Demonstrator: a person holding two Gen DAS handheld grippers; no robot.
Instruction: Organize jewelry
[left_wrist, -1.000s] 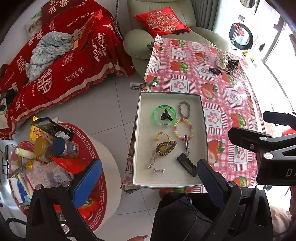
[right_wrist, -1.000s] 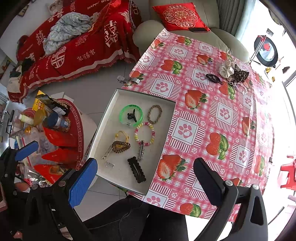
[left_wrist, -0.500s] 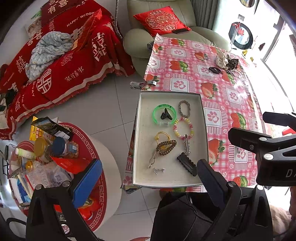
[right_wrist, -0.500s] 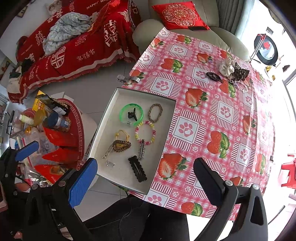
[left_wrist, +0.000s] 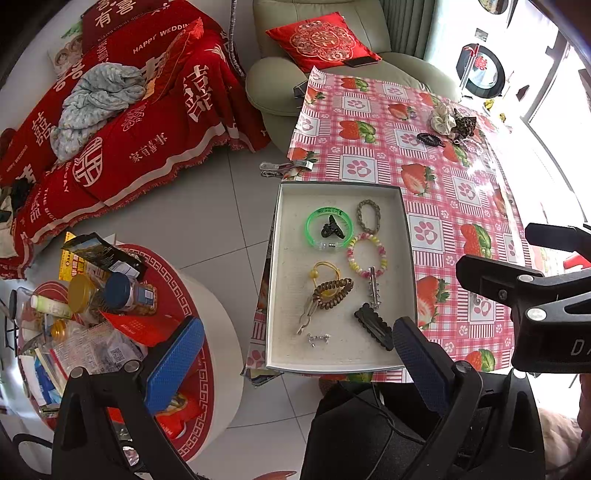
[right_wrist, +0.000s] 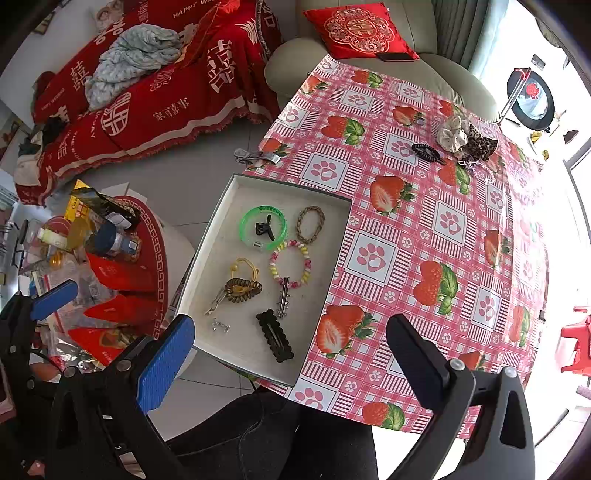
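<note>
While you look along your left gripper (left_wrist: 295, 363), its jaws stand wide apart and hold nothing, high above the near end of the white tray (left_wrist: 291, 280) on the bench (left_wrist: 461, 184). Inside the tray, the green bangle (left_wrist: 318, 236) rings a small black claw clip (left_wrist: 332, 230) at 12 o'clock, with the braided band (left_wrist: 368, 216) at 1 o'clock, the beaded bracelet (left_wrist: 366, 255) touching it just below, the brown coil tie (left_wrist: 332, 291) over a yellow cord at centre, and the black snap clip (left_wrist: 373, 326) at 5 o'clock. Your right gripper's body shows at 3 o'clock. From your right gripper (right_wrist: 291, 356), the jaws are likewise spread and empty, above the tray's near corner; scrunchies (right_wrist: 465, 138) and a black coil tie (right_wrist: 424, 151) lie well apart at 1 o'clock on the bench.
</note>
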